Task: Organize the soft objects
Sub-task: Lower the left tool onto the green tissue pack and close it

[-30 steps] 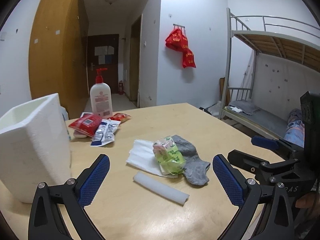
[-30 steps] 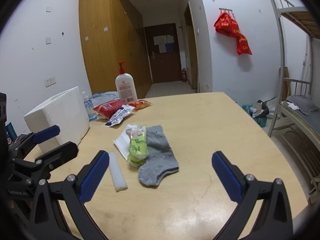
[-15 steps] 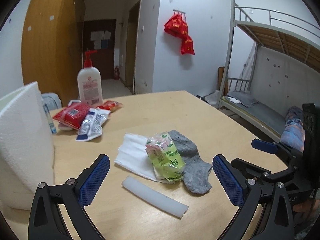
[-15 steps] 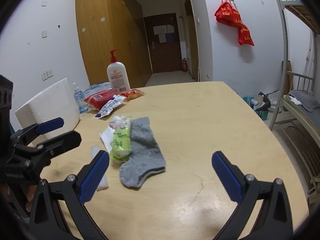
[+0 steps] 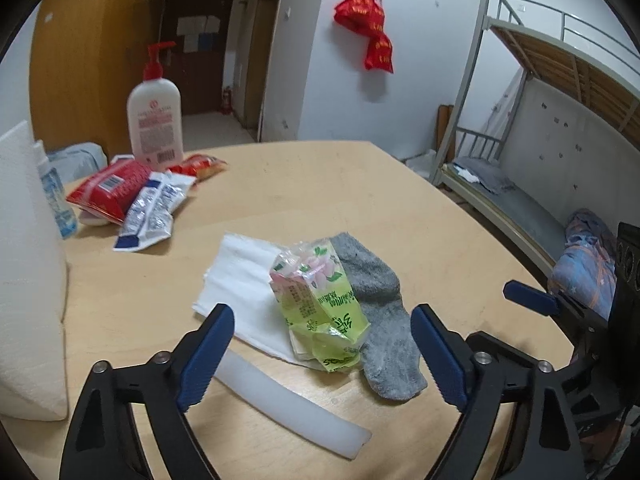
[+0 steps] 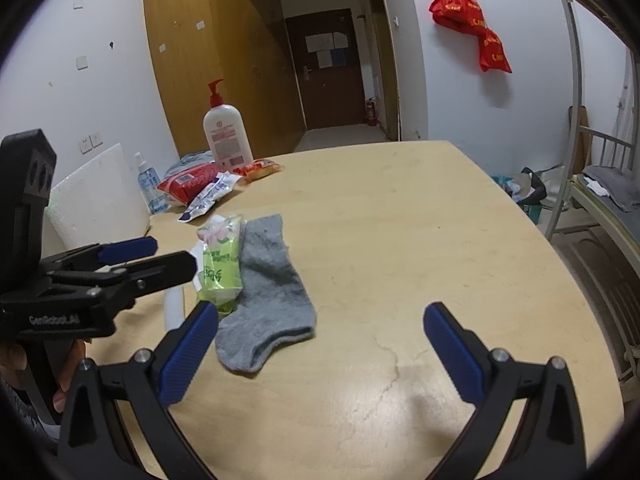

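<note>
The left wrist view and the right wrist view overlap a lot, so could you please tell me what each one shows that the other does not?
Only the left wrist view shows the whole white foam strip and most of the folded white cloth; the lower bunk with a patterned blanket also appears.

Only the right wrist view shows the cracked patch of tabletop and the wall switches.

Both show the grey sock, the green tissue pack, the lotion bottle, the red hanging bags, and each open hand-held gripper: left, right.

Gray sock (image 6: 269,294) lies beside, perhaps touching, green packet (image 6: 221,265).
</note>
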